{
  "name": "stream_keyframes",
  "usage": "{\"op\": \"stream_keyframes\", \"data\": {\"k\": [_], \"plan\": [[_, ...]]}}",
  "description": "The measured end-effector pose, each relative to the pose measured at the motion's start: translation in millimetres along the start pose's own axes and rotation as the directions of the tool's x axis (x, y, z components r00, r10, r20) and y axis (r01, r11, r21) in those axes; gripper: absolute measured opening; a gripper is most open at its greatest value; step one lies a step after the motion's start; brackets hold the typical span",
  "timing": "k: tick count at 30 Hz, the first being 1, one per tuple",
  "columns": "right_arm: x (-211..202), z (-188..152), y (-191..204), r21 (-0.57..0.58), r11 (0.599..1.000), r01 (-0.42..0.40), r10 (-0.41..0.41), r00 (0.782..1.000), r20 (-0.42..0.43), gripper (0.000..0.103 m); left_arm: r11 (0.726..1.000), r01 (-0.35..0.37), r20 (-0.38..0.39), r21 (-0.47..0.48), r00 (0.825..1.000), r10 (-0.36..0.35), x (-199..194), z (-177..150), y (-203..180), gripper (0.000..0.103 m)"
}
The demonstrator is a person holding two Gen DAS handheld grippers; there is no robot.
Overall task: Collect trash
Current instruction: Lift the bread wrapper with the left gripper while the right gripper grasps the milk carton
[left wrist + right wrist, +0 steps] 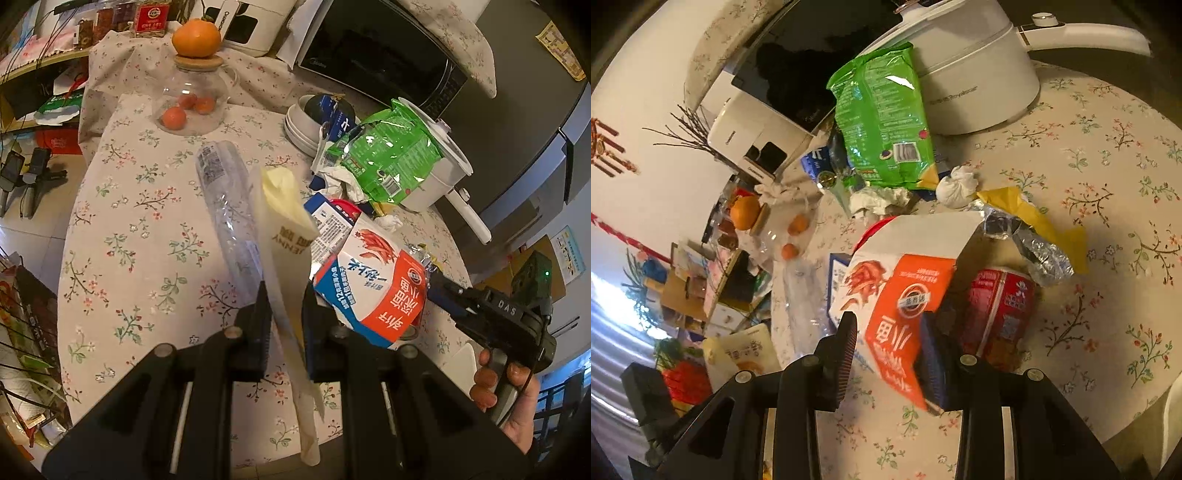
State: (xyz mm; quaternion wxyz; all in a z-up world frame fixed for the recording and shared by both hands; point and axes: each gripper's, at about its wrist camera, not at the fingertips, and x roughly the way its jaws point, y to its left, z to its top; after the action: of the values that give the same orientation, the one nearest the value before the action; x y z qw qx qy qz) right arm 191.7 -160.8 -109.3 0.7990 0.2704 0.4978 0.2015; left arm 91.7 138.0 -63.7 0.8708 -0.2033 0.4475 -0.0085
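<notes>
We hold the left gripper [286,295] clamped on a white paper bag [284,236], mouth tilted up and away over the tabletop [129,229], presumably so it works as the collection sack while the other hand feeds it. The right gripper [886,332] has its jaws partly apart around the corner of an orange and white carton [905,291]; the dark pad on one side looks touching the carton, the ribbed one stands just off, so we read it as not clamped. In the left wrist view that carton [373,291] sits just beside the bag's opening, which fits a drop-off or a re-grip, we cannot tell which. Rest of the trash is piled behind: green snack bag [882,122] leaning on the white pot [979,85], crumpled tissues [956,188], yellow wrapper [1034,214], foil scrap [1034,251], red cup [1001,314] right next to the carton, and a clear plastic bottle [225,206] lying beside the bag, all still on the cloth, likely next picks
</notes>
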Motion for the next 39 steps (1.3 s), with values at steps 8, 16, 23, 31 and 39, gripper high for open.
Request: {"op": "stream_keyframes", "data": {"k": [8, 16, 23, 31, 39], "plan": [[18, -15, 15, -0.054, 0.997, 0.061, -0.065, 0.995, -0.074, 0.037, 1.0, 0.006, -0.004, -0.006, 1.0, -0.006, 0, -2, -1, 0.017], [15, -18, 26, -0.034, 0.997, -0.071, 0.069, 0.996, -0.052, 0.031, 1.0, 0.008, -0.003, -0.013, 1.0, -0.008, -1, -2, -1, 0.017], [45, -18, 38, -0.065, 0.995, -0.071, 0.065, 0.994, -0.082, 0.019, 1.0, 0.004, -0.011, -0.006, 1.0, -0.004, 0, -3, -2, 0.017], [50, -17, 48, -0.088, 0.99, -0.109, 0.106, 0.994, -0.037, 0.003, 1.0, 0.002, -0.007, -0.007, 1.0, -0.002, 0, -1, -4, 0.017], [-14, -12, 60, -0.159, 0.977, -0.145, 0.156, 0.986, 0.06, 0.003, 0.998, 0.062, 0.012, 0.024, 0.998, -0.062, -7, 0, -19, 0.017]]}}
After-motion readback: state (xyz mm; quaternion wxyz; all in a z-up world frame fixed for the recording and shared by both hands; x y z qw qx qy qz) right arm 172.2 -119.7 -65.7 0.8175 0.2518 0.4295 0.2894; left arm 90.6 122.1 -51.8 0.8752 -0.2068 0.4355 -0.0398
